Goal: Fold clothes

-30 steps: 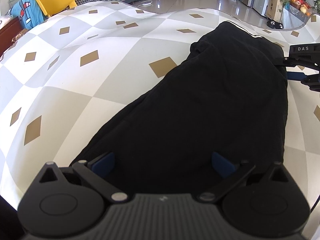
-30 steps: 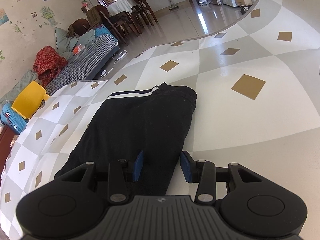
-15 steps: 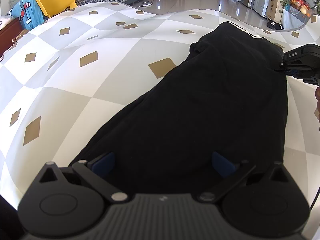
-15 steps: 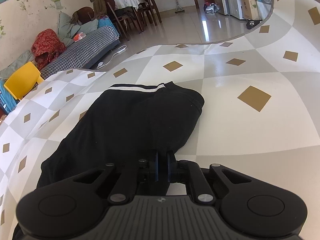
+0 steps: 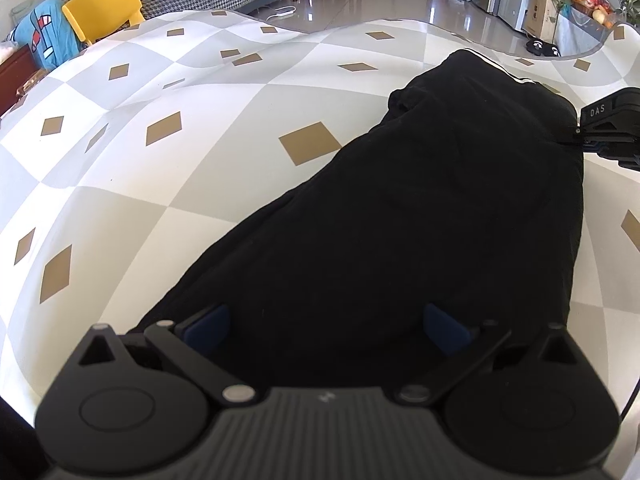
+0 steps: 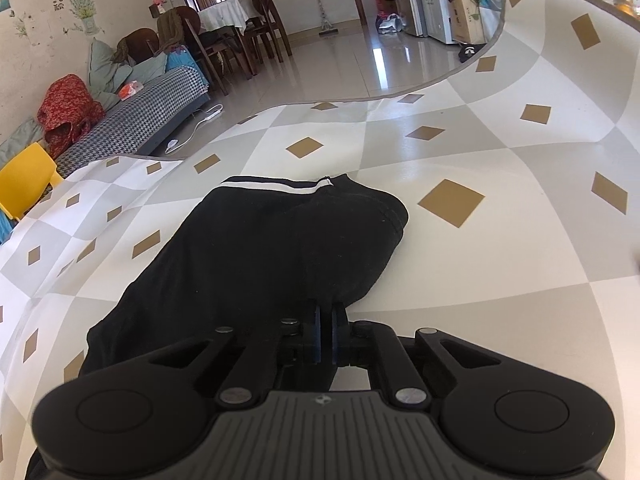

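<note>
Black garment (image 6: 256, 248) lies flat on the checked tabletop (image 6: 500, 264). The right hand-held gripper (image 6: 325, 330) is clamped onto its edge. The left hand-held gripper (image 5: 326, 330) stands wide apart, holding nothing.

White letters "DAS" stand on the black housing of the right claw (image 5: 585, 142), at the right edge of the left wrist view. No other lettering can be read; the wall stickers and carton markings are too small.
</note>
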Action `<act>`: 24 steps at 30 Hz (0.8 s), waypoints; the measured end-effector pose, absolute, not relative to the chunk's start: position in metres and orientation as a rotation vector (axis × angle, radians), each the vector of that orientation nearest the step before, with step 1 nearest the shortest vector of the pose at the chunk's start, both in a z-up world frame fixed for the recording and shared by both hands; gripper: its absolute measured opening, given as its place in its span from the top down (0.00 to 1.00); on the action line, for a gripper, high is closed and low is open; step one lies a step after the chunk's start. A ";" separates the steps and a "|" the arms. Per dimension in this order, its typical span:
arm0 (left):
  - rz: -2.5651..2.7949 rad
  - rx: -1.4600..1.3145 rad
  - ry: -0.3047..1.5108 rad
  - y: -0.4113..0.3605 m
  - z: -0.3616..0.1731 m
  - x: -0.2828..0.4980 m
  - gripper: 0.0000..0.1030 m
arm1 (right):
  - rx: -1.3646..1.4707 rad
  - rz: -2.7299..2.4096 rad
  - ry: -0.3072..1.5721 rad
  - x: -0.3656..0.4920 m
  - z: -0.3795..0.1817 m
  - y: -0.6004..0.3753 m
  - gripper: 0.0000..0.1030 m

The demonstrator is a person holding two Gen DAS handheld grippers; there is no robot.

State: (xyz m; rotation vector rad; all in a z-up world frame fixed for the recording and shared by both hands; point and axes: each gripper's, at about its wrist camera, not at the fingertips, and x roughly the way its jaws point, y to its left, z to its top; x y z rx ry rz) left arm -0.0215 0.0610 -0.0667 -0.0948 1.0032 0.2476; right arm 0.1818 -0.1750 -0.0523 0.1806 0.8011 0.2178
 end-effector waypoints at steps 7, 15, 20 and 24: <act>0.213 -0.062 1.001 0.045 -0.067 -0.011 0.00 | 0.185 0.150 0.807 0.174 -0.047 -0.206 0.94; 0.189 -0.040 1.012 0.029 -0.067 0.009 0.00 | 0.207 0.096 0.830 0.164 -0.046 -0.240 0.94; 0.198 -0.042 1.015 0.027 -0.067 0.016 0.00 | 0.189 0.080 0.855 0.154 -0.047 -0.252 0.94; 0.211 -0.040 1.032 0.025 -0.064 0.018 0.00 | 0.182 0.069 0.870 0.147 -0.045 -0.258 0.94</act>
